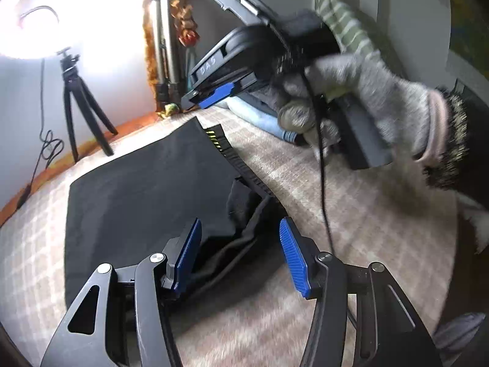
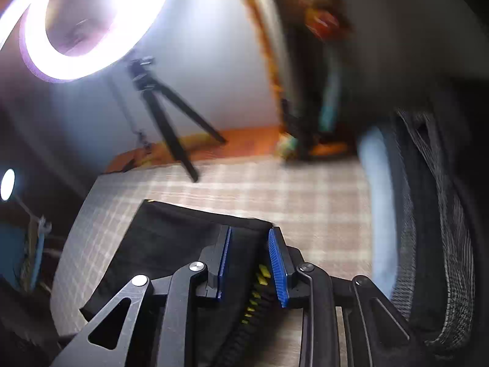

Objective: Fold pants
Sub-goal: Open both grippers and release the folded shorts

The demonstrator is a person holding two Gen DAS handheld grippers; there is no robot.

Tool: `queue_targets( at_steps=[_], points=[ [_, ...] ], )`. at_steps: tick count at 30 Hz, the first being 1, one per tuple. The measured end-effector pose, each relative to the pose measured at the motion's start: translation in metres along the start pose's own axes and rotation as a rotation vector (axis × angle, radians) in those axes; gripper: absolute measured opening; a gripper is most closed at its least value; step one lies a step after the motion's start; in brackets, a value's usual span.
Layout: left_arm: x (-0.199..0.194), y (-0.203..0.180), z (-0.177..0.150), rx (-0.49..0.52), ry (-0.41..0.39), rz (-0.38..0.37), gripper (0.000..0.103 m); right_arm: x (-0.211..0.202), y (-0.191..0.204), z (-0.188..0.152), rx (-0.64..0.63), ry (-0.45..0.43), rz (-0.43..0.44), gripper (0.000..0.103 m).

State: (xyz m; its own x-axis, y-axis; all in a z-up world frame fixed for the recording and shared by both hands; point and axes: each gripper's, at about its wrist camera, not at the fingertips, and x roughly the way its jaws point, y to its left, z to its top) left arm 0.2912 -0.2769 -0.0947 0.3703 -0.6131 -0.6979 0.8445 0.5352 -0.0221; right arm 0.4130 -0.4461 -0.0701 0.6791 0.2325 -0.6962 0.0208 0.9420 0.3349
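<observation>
The black pants [image 1: 146,177] lie flat on the checked cover [image 1: 321,183], already folded into a rough square, waistband [image 1: 226,146] at the far right edge. My left claw [image 1: 241,253] is spread wide and holds nothing; it hovers above the loose bunched corner near me. My right claw [image 2: 249,260] is half apart above the waistband [image 2: 259,299], also gripping nothing as far as I can tell; from the left camera it [image 1: 214,96] looks raised above the cloth. I think the next fold needs both corners pinched equally, so the edge lifts straight. The cover to the left is open. On the right a clothes stack [image 1: 262,119] is near, and a tripod [image 1: 79,101] stands behind.
</observation>
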Motion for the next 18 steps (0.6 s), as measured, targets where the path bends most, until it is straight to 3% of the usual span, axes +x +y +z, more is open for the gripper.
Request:
queue_targets(
  at_steps=[5,10,11,13,18],
  points=[
    [-0.038,0.011,-0.009,-0.017,-0.037,0.086,0.052,0.023,0.035,-0.004,-0.09,0.061,0.031,0.027],
    [-0.048,0.071,-0.021,-0.137,-0.013,0.216,0.052,0.03,0.044,-0.02,-0.132,0.099,0.011,0.027],
    [-0.047,0.079,-0.025,-0.149,0.0,0.231,0.045,0.026,0.044,-0.025,-0.132,0.102,0.006,0.027],
    [-0.043,0.093,-0.032,-0.181,0.031,0.232,0.033,0.016,0.042,-0.032,-0.124,0.096,0.015,0.028],
    [-0.025,0.099,-0.053,-0.187,0.124,0.178,0.032,-0.013,0.051,-0.061,-0.187,0.12,0.073,0.027]
  ],
)
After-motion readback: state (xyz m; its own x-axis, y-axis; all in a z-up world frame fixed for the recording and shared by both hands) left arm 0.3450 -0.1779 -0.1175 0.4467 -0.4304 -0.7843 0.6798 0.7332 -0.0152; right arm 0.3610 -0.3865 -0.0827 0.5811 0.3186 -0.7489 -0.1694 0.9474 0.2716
